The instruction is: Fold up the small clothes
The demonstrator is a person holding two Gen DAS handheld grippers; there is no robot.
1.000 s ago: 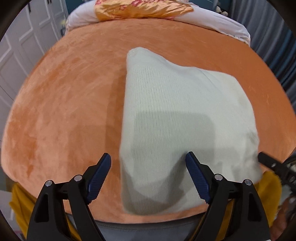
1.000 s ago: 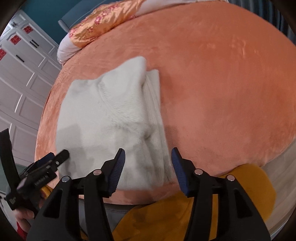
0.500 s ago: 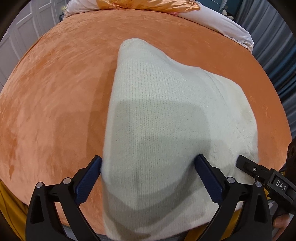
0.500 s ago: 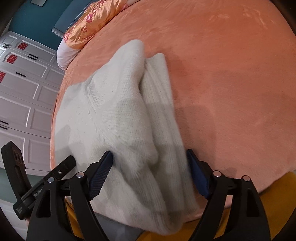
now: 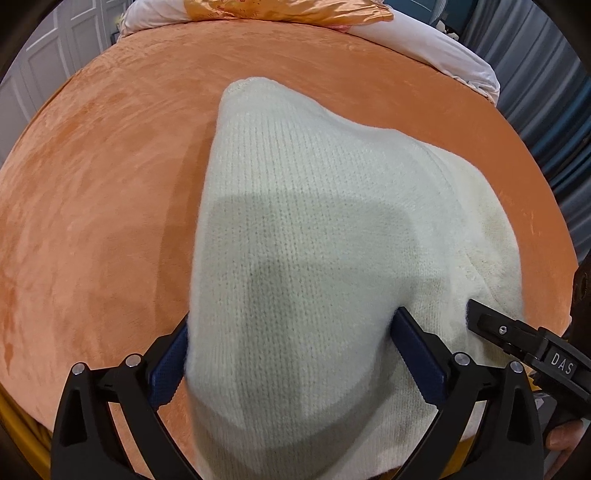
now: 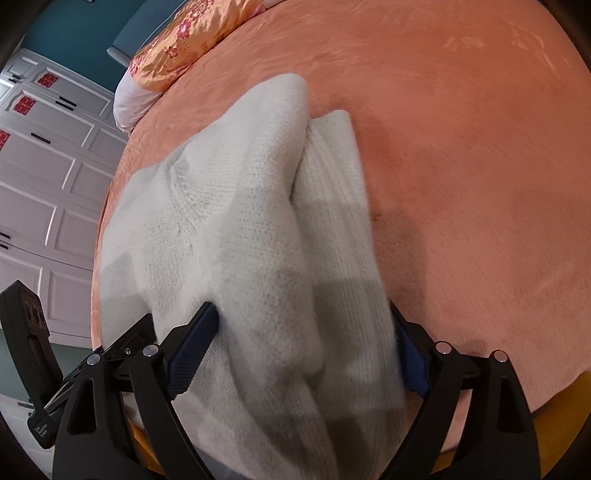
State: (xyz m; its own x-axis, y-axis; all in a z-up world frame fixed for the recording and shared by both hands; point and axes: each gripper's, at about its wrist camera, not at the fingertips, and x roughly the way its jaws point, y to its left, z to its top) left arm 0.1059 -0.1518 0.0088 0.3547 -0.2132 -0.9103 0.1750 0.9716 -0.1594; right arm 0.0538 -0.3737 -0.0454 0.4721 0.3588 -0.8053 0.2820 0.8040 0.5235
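Observation:
A cream knitted sweater [image 5: 314, 221] lies folded lengthwise on the orange bed cover [image 5: 103, 206]. Its near end sits between the fingers of my left gripper [image 5: 291, 325], which is open wide; the knit hides part of the left finger. In the right wrist view the same sweater [image 6: 240, 229] shows a sleeve folded over its right side. My right gripper [image 6: 303, 310] straddles that side, its jaws still opening with the knit between them and not pinched. A finger of my right gripper [image 5: 517, 332] shows at the left wrist view's right edge.
Orange satin pillows [image 5: 295, 11] on white bedding lie at the bed's far end. White panelled cupboard doors [image 6: 40, 177] stand to the left, grey curtains [image 5: 554, 92] to the right. A yellow cloth [image 6: 554, 398] hangs below the bed's near edge.
Both grippers have come down and forward over the sweater's near end. Their jaws have spread, the right one most, and the knit now lies between the fingers of each.

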